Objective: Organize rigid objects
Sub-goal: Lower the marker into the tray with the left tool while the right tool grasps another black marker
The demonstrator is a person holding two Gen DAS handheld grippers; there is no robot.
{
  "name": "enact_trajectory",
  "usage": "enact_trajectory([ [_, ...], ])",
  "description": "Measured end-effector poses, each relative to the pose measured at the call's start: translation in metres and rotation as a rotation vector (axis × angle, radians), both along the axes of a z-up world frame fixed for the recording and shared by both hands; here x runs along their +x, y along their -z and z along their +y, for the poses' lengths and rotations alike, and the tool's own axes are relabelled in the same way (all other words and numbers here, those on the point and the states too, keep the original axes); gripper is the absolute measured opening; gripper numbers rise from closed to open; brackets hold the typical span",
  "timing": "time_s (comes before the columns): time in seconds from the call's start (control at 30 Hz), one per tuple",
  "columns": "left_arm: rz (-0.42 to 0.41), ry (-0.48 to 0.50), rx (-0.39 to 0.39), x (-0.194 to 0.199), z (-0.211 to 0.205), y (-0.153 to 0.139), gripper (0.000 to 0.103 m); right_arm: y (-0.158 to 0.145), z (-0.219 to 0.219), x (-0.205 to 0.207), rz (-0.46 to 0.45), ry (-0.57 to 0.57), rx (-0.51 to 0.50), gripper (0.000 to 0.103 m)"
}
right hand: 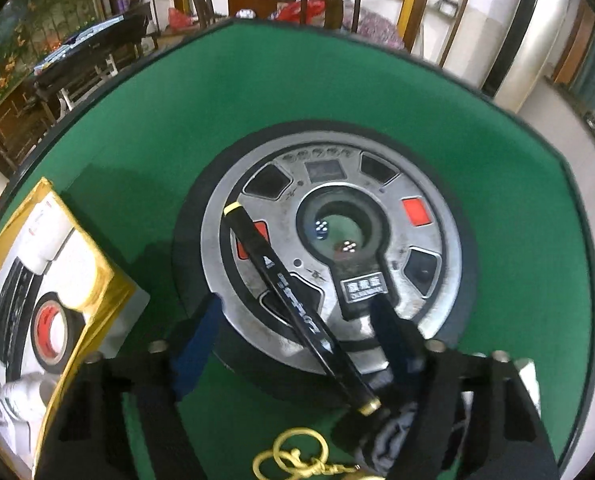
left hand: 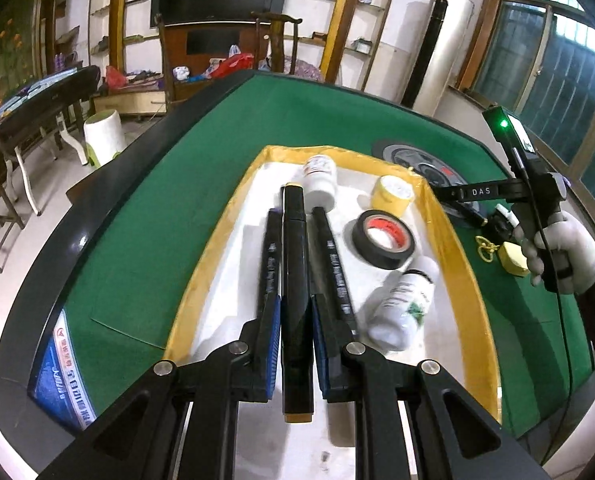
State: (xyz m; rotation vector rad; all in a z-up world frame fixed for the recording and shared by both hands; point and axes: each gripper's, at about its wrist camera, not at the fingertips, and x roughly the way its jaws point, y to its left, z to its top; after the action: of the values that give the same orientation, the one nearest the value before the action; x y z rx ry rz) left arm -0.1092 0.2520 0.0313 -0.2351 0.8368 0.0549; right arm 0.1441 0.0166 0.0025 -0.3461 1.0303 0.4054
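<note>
Left tool [left hand: 293,312] is clenched on a black marker with tan end caps [left hand: 294,304], hanging over the yellow-rimmed white tray [left hand: 453,240] on the green felt counter [left hand: 201,168]. Right tool [right hand: 297,332] is spread around a second black marker with yellow ends [right hand: 297,308] lying across the round metal centre plate [right hand: 437,240], pads not touching. That one sits slanted, so closing could skid it sideways.

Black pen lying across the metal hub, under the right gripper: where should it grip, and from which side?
Grip the black pen mid-barrel, from above. It lies flat and slanted across the metal hub, so the right gripper should straddle it crosswise. Its ends carry narrower gold bands, and the near one sits beside a gold key ring.
</note>
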Motion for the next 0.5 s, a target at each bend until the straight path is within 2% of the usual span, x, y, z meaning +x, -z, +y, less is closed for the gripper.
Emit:
enact_trajectory([
  [0.07, 0.01, -0.008, -0.003, 0.001, 0.004, 0.003, 0.015, 0.008, 0.003, 0.004, 0.008, 0.004, -0.016, 0.066],
  [0.13, 0.022, -0.012, -0.011, 0.004, 0.007, 0.007, 0.015, 0.01, 0.002, 0.005, 0.02, 0.002, 0.026, 0.061],
  [0.17, 0.025, -0.011, -0.019, 0.004, 0.009, 0.008, 0.015, 0.009, 0.002, 0.006, 0.019, 0.005, 0.031, 0.052],
  [0.2, 0.027, -0.01, -0.026, 0.004, 0.01, 0.008, 0.015, 0.008, 0.003, 0.006, 0.019, 0.002, 0.036, 0.039],
  [0.3, 0.029, -0.006, -0.035, 0.004, 0.009, 0.01, 0.015, 0.006, 0.001, 0.009, 0.055, 0.015, 0.075, 0.016],
  [0.5, 0.03, -0.019, -0.022, 0.0, 0.013, 0.009, 0.015, -0.01, -0.018, -0.008, 0.056, 0.072, 0.182, 0.014],
])
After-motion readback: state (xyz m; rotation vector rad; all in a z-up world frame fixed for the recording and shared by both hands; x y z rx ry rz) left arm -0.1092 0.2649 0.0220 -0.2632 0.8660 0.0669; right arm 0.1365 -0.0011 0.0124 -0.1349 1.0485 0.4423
